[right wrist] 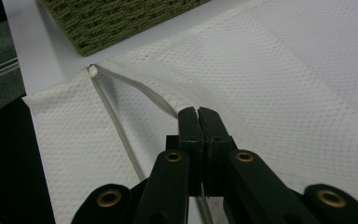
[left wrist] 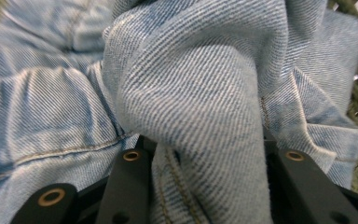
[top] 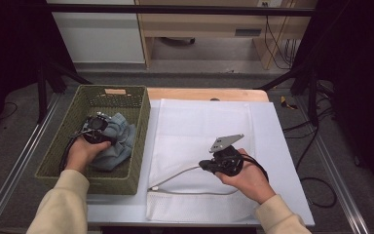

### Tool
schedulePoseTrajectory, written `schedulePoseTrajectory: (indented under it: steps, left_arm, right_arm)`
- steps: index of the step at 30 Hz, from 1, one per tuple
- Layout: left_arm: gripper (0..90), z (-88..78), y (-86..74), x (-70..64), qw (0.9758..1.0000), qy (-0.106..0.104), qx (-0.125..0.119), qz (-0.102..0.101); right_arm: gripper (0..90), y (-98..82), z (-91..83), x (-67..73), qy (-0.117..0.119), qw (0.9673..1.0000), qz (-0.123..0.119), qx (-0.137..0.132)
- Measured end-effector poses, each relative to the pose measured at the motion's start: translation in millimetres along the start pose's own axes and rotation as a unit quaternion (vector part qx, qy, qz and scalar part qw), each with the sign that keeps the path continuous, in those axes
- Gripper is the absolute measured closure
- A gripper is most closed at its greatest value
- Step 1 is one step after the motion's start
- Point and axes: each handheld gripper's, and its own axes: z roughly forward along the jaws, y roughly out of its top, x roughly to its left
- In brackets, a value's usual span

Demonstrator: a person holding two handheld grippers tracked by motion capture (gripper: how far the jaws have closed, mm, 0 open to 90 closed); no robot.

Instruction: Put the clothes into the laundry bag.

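Observation:
A crumpled light-blue denim garment (top: 121,134) lies in the green woven basket (top: 141,141) at the left. My left gripper (top: 111,139) reaches into the basket. In the left gripper view its jaws (left wrist: 205,149) stand on both sides of a thick denim fold (left wrist: 191,79) and press on it. A white mesh bag (top: 199,122) lies flat on the table beside the basket. My right gripper (top: 202,165) rests low over the bag's near part. In the right gripper view it (right wrist: 198,114) is shut on the bag's zipper edge (right wrist: 121,126), lifting that edge (top: 175,176) slightly.
The basket's corner (right wrist: 116,18) sits close to the bag's near-left corner. The white tabletop (top: 282,146) shows to the right of the bag and along the front edge. Black stands and cables stand on the floor on both sides of the table.

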Motion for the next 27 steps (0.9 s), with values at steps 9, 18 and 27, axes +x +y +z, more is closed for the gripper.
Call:
schedulePoseTrajectory:
  steps: [9, 18, 27]
  left_arm:
    - [62.2, -43.7, 4.0, -4.0, 0.9955, 0.038, -0.086, 0.011]
    - [62.4, -81.6, 1.6, 1.8, 0.9893, 0.036, -0.141, -0.014]
    - [62.6, -113.3, -6.5, 8.2, 0.9802, 0.027, -0.194, -0.028]
  right_arm:
    - [89.2, -1.3, -2.4, -4.0, 0.0, 1.0, 0.003, -0.002]
    - [89.3, -1.6, -4.9, -9.6, 0.01, 0.9999, 0.004, -0.004]
    - [89.3, -1.3, -7.8, -20.0, 0.008, 0.9998, 0.019, 0.001]
